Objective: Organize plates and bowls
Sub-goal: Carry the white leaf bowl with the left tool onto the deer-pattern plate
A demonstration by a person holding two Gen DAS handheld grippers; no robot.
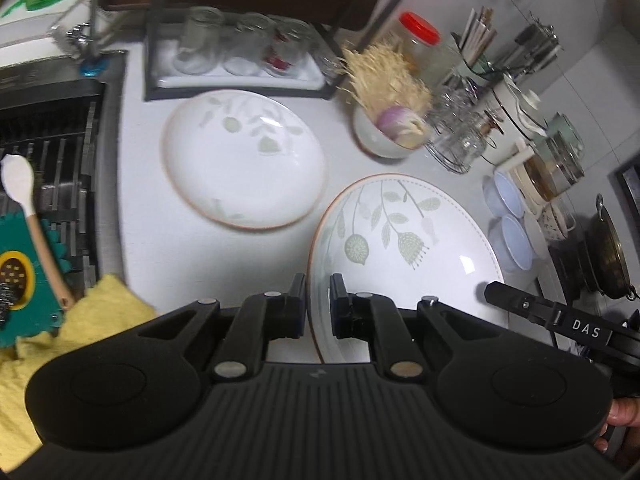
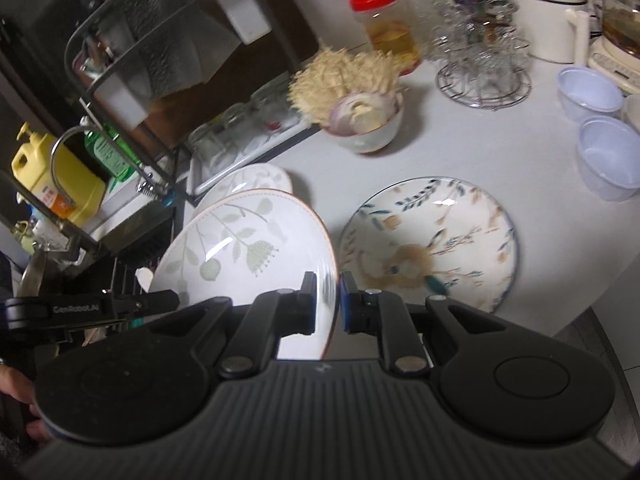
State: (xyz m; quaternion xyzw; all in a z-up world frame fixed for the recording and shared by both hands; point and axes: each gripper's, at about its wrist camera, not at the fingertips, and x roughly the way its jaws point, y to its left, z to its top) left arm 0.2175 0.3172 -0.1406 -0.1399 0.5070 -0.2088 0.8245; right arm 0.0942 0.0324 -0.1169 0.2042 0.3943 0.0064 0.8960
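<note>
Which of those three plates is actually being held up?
The large white plate with green leaf-and-flower print, pinched on opposite rims by both grippers. The paler leaf plate and blue-rimmed plate lie flat.

White countertop (image 1: 248, 256), grey tiled wall (image 1: 520, 4).

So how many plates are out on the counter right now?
3: the leaf-patterned plate held at its rim by both tools, a second leaf plate beyond it nearer the sink, and the blue-rimmed plate to the right. Others may be hidden.

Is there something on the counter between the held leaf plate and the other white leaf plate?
Nothing visible. The left tool and right tool grip the held plate; only bare counter separates it from the other plate.
</note>
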